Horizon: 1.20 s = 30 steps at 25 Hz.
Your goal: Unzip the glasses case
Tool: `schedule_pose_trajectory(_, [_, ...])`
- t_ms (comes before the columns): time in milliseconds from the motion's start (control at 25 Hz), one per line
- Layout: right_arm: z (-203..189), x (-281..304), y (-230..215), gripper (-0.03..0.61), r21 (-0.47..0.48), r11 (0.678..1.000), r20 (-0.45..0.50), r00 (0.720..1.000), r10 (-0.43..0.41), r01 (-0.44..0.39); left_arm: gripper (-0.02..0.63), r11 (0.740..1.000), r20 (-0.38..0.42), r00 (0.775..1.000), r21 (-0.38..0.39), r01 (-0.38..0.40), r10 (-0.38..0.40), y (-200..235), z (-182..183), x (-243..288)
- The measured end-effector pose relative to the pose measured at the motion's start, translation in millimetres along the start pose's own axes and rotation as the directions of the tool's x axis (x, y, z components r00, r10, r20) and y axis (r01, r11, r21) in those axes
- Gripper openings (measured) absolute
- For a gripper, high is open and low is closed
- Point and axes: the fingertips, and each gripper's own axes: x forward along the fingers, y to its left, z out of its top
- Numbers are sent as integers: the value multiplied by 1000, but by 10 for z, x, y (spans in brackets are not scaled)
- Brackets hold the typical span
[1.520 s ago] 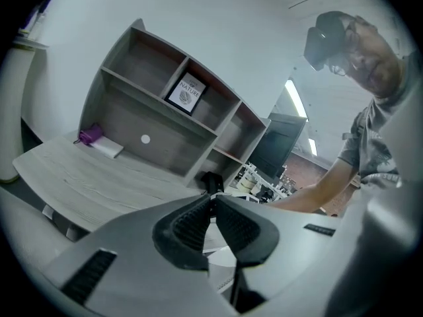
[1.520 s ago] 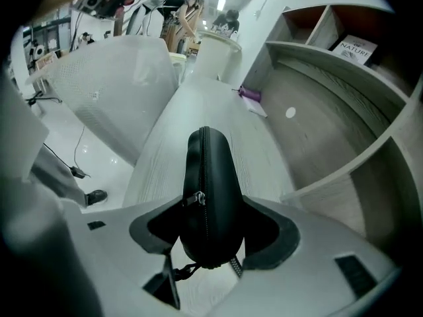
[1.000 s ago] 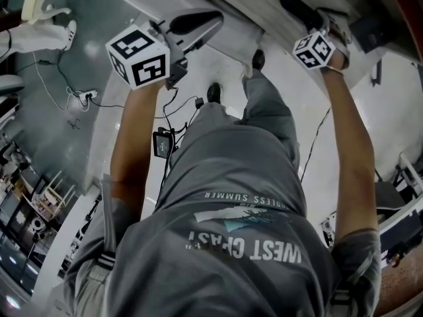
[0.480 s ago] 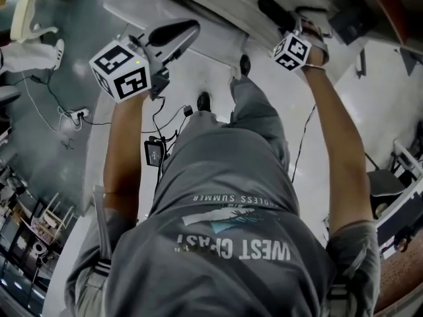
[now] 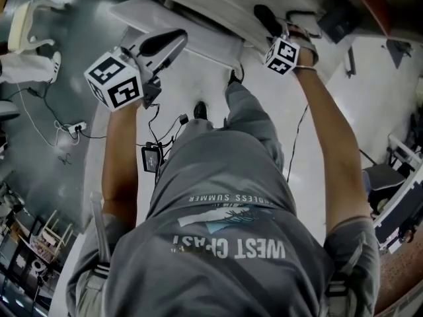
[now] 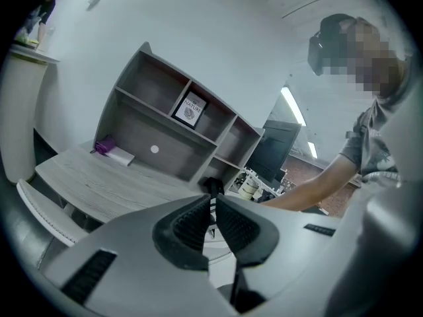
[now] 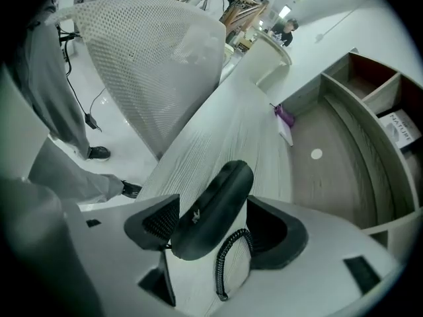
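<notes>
A black glasses case lies on the pale wooden desk, a black looped cord trailing from its near end. My right gripper points steeply down over it. Its jaws have just been opening and stand wide on either side of the case, not pressing it. In the head view the case shows just beyond my right gripper. My left gripper hangs off the desk's edge, raised in the air. Its pads are shut together with nothing between them.
A white mesh chair stands against the desk on the left. A shelf unit rises at the back of the desk, with a purple item in front of it. Cables lie on the floor below.
In the head view both marker cubes have shifted left and a little up. The right gripper has stayed beside the case on the desk.
</notes>
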Motion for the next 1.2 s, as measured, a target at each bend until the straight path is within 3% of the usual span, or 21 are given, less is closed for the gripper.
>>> schedule_pose_trajectory(200, [69, -64, 99, 316, 5, 1000, 9, 1000, 17, -17, 8, 1000, 9, 1000, 7, 6, -6, -45, -21, -134])
schedule_pose_trajectory(600, [202, -400, 127, 308, 129, 991, 13, 1000, -22, 20, 8, 999, 52, 999, 38, 8, -10, -210, 11, -529])
schedule_pose_trajectory(800, [328, -814, -21, 305, 231, 972, 75, 995, -69, 50, 8, 997, 93, 995, 77, 16, -23, -365, 158, -600])
schedule_pose_trajectory(1000, [687, -1693, -378, 258, 408, 907, 216, 955, -202, 99, 8, 988, 132, 989, 147, 44, -63, -574, 404, -618])
schedule_pose_trajectory(1200, [1185, -2659, -683, 125, 621, 781, 362, 861, -359, 65, 8, 972, 171, 979, 224, 67, -107, -708, 679, -729])
